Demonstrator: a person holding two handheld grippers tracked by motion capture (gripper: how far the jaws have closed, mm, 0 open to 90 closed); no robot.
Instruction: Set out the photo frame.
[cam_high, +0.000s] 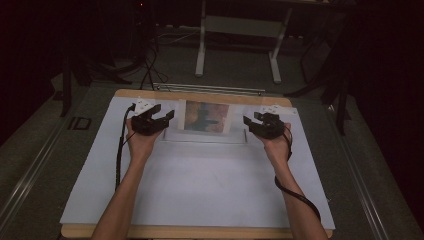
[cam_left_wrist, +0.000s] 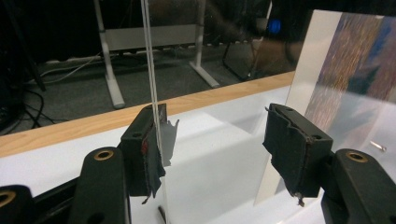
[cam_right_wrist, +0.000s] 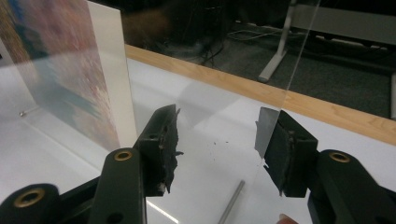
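On the white surface (cam_high: 200, 185), the left hand-held gripper (cam_high: 159, 119) sits at about ten o'clock, its jaws apart around the left edge of a clear acrylic frame (cam_high: 205, 134). The frame stands upright at twelve o'clock and holds a colourful picture (cam_high: 206, 116). At two o'clock the right hand-held gripper (cam_high: 251, 120) also has its jaws spread, around the frame's right edge.

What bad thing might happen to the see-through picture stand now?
Both claws, left and right, stand open at the clear acrylic frame's edges, so it stands without a grip and a bump might tip it. The picture inside could slide out. The small metal pin lying on the white mat might roll away.
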